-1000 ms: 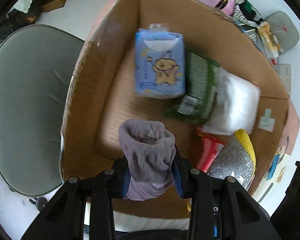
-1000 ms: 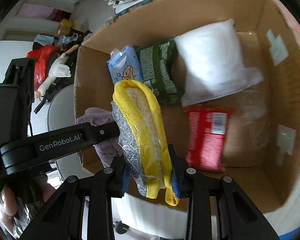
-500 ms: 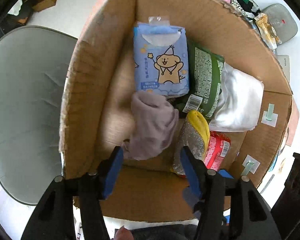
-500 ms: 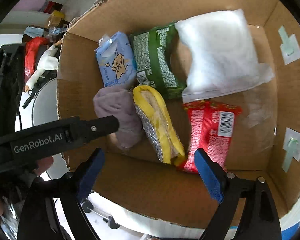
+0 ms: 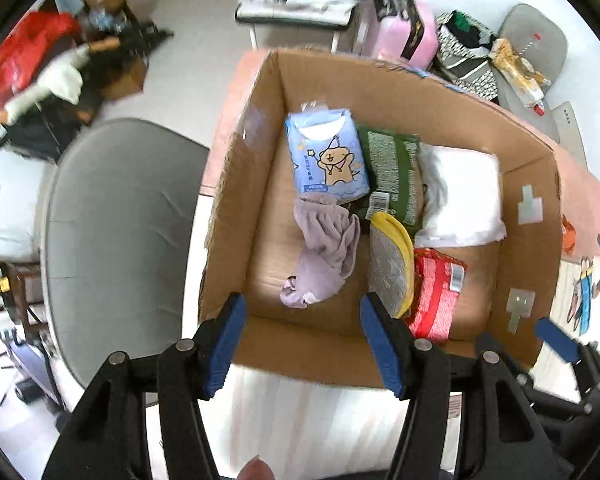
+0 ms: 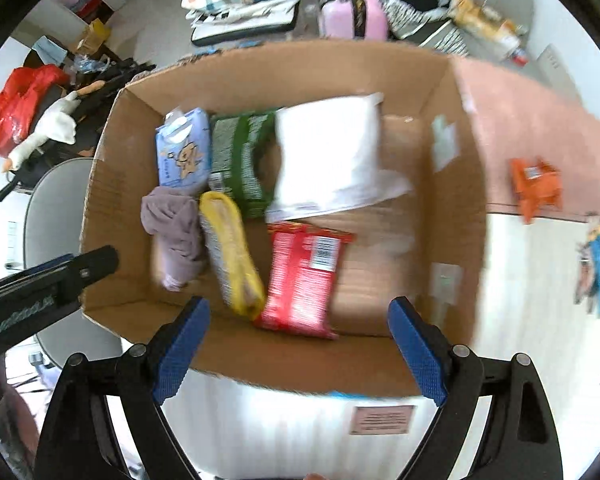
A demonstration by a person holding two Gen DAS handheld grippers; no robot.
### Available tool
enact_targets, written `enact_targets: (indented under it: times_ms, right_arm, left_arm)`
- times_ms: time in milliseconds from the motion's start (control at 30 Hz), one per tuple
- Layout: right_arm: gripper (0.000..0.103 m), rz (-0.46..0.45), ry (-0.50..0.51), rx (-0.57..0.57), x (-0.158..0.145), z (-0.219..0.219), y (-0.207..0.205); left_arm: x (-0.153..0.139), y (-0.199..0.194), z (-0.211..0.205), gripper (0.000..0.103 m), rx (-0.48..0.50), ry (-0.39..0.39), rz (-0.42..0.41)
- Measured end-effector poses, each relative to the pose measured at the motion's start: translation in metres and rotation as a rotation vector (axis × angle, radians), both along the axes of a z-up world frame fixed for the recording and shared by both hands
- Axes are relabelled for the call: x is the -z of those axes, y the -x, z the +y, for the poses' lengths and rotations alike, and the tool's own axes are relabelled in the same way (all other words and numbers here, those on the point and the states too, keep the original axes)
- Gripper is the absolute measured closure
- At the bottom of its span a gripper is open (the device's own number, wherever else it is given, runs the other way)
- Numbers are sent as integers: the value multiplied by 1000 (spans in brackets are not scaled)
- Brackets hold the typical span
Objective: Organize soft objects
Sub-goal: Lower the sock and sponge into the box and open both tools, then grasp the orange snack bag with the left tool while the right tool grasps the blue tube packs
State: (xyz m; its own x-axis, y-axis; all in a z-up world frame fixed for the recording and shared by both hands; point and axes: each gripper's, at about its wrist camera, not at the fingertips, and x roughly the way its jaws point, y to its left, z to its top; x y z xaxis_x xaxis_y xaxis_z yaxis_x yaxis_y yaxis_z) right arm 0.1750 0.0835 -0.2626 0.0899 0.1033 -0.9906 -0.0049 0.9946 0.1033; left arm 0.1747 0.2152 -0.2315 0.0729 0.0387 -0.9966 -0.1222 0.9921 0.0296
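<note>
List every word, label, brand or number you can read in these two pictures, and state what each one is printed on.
"GenRobot.AI": on the left gripper arm in the right wrist view, blurred, only partly legible.
Blue tissue pack: bear cartoon; print too small to read.
Green packet: text too small.
Red packet: barcode shows; digits and words blurred.
Label on the cardboard box front: blurred, unreadable.
</note>
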Motion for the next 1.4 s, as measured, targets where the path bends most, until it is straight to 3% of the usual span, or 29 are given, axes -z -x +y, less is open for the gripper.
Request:
enact_targets:
  times_ms: [400, 467, 533, 567, 633, 1000, 1233, 1400]
  right_arm:
    - [11, -152, 79, -7, -73, -35, 52]
    - [11, -178, 73, -7, -87, -39, 59]
    - [9, -200, 69, -15, -97, -41, 65]
    - [2, -216, 65, -14, -105, -43, 70]
    - [0, -236, 58, -13, -113, -47, 76]
    - [0, -246, -6, -19, -134, -71, 93]
    - [0, -177, 21, 95, -116, -157, 79]
    - [0, -110, 128, 199, -90, -260, 64]
  left_arm:
    - [-54, 46, -25, 44, 35, -28, -173]
    - [-65, 53, -28, 23, 46, -39, -203]
    - [-78, 61, -31, 12, 55, -43, -240]
    - [-82, 64, -32, 8, 58, -43, -248]
    - [-90, 69, -33, 3, 62, -44, -261]
    - [-111, 77, -59, 3, 100, -70, -281]
    - [-107, 36, -151, 3, 306, -120, -303]
    - [-72, -16, -260, 3, 547, -189, -247]
